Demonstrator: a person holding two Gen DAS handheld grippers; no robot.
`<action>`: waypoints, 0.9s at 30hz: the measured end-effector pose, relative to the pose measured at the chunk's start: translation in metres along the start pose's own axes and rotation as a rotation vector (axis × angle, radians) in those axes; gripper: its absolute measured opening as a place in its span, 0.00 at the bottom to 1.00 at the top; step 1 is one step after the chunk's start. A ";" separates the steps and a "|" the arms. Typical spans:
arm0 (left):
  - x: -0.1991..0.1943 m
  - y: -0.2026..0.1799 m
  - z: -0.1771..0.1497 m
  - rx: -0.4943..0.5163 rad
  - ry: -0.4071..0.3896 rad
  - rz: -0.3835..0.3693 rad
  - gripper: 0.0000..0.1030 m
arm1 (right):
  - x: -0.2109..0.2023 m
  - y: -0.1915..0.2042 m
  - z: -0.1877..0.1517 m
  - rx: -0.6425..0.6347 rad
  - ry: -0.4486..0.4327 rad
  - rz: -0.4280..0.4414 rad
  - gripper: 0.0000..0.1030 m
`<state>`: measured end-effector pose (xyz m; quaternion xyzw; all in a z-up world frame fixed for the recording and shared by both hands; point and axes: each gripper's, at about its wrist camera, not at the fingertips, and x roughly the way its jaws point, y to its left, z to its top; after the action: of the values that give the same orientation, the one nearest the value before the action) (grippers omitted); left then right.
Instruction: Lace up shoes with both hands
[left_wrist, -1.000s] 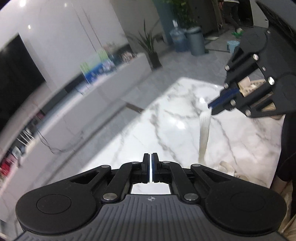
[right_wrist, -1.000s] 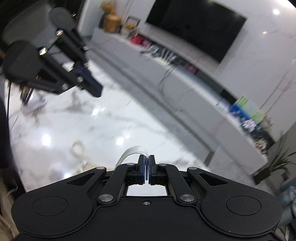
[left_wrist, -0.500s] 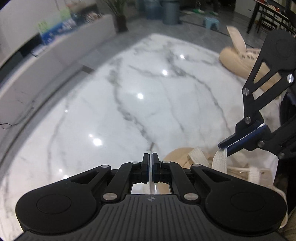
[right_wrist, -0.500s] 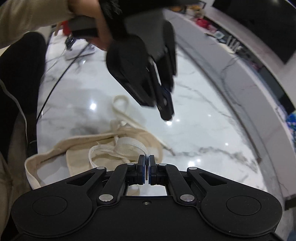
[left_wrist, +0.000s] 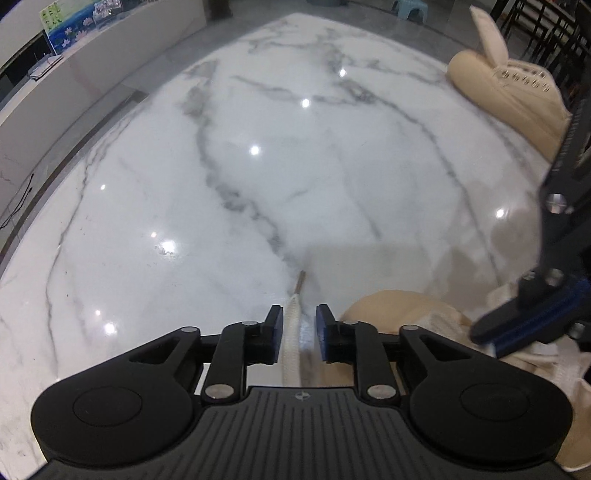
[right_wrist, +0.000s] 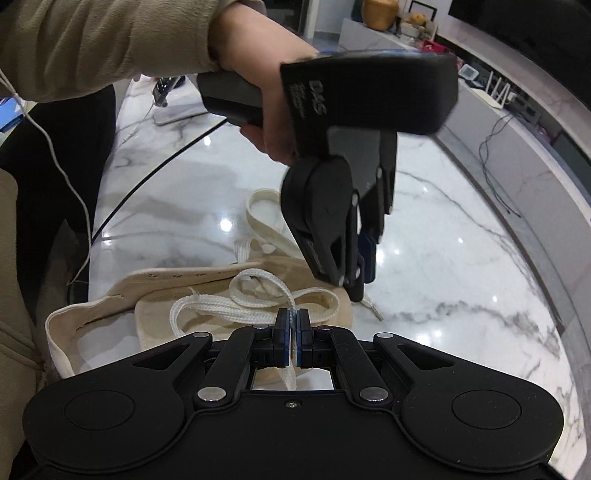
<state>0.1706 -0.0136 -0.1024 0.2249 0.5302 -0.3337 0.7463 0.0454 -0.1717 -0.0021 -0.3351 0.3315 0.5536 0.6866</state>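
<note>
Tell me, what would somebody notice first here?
Probably the beige shoe lying near the table's front edge, with its white lace looped on top. The right gripper pinches that lace, while the left gripper has just been opening, the lace's tip between its jaws on the shiny marble table.

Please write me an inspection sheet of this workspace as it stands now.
Surface: glossy white marble table, grey veins, lamp glare.
Job's things: beige canvas shoe near the front edge, white lace looped on top; second shoe at the far right.
Clutter: a flat white device at the far end.
Grippers: left gripper has just been opening, lace end between the fingers, tip on the table; right gripper shut on the lace.
Cables: a black cable and a white wire cross the table.
Surroundings: low white cabinet; dark chairs.
</note>
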 end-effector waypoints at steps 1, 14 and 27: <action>0.003 0.001 0.001 -0.002 0.008 0.000 0.18 | 0.000 0.000 0.000 -0.004 -0.002 0.004 0.02; 0.016 0.006 0.003 -0.085 0.028 -0.034 0.01 | 0.011 -0.005 0.002 -0.015 0.028 0.002 0.02; -0.057 -0.006 -0.032 -0.192 -0.175 0.026 0.00 | -0.009 -0.005 -0.006 0.211 -0.024 -0.070 0.23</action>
<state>0.1329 0.0190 -0.0597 0.1295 0.4897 -0.2899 0.8120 0.0487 -0.1825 0.0027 -0.2656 0.3677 0.4953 0.7409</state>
